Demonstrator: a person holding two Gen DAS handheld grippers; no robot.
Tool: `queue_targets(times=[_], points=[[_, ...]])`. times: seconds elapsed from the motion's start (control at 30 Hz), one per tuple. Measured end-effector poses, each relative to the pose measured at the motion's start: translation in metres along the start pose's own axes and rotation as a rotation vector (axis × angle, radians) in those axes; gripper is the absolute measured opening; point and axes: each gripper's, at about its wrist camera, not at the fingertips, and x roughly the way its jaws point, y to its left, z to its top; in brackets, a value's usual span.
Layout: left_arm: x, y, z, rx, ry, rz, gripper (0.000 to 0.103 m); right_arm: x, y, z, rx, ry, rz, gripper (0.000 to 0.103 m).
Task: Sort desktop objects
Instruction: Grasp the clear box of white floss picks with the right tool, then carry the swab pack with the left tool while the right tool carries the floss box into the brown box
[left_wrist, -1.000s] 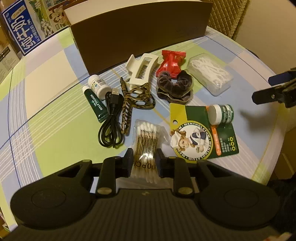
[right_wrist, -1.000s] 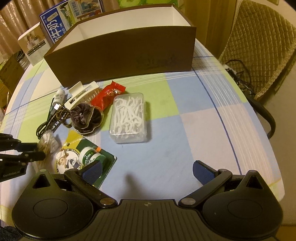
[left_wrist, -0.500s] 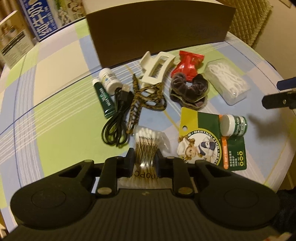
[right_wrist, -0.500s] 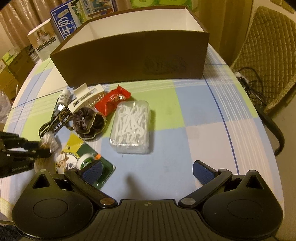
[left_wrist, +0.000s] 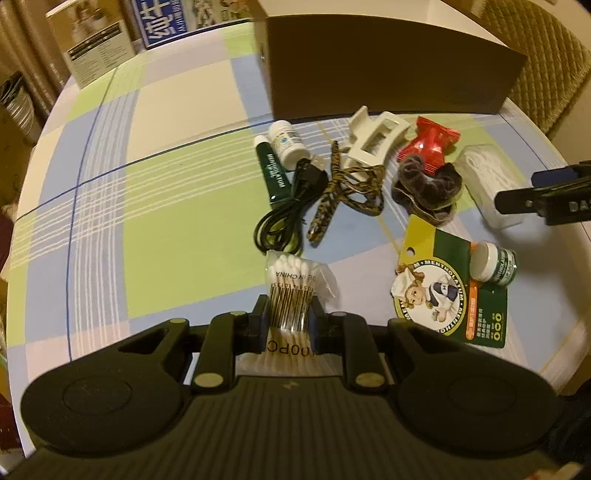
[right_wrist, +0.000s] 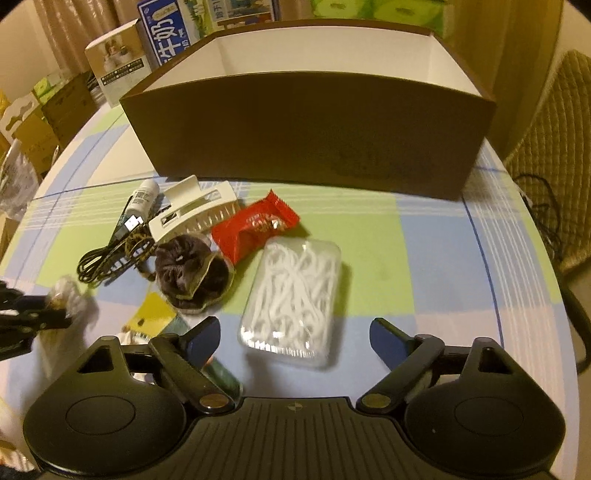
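Note:
My left gripper (left_wrist: 286, 314) is shut on a clear packet of cotton swabs (left_wrist: 293, 284) and holds it off the checked tablecloth; the packet also shows at the left in the right wrist view (right_wrist: 70, 295). My right gripper (right_wrist: 295, 334) is open and empty, just short of the clear box of floss picks (right_wrist: 295, 295). Behind lie a brown scrunchie (right_wrist: 188, 269), a red snack packet (right_wrist: 255, 225), a white hair claw (right_wrist: 192, 214), a black USB cable (left_wrist: 284, 218), a green tube (left_wrist: 273, 173) and a Mentholatum card with its jar (left_wrist: 493, 260).
A large brown open box (right_wrist: 306, 125) with a white inside stands at the back of the table. Cartons (right_wrist: 118, 59) stand behind it at the left. A wicker chair (right_wrist: 554, 166) and cables are off the right edge. A leopard-print band (left_wrist: 340, 192) lies by the cable.
My left gripper has closed on the cotton swab packet and lifted it, swinging its view leftward. My right gripper has moved forward towards the floss pick box, still open.

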Motion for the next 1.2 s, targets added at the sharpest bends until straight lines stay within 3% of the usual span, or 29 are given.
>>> queue_targets(times=[0.17,0.47,0.93,1.2], points=[[-0.002,0.005,0.001,-0.057,0.004,0.03,0.017,0.018,0.003,0.006,-0.028,0.03,-0.009,0.07],[-0.002,0.001,0.009,-0.117,0.005,0.092,0.017,0.033,0.008,0.007,-0.093,0.035,-0.037,0.055],[-0.013,-0.016,0.006,-0.119,0.011,0.097,0.017,0.016,-0.005,-0.006,-0.143,0.03,-0.007,0.054],[-0.036,-0.022,0.021,-0.089,-0.054,0.069,0.017,-0.014,-0.015,-0.011,-0.105,-0.009,0.009,0.054]])
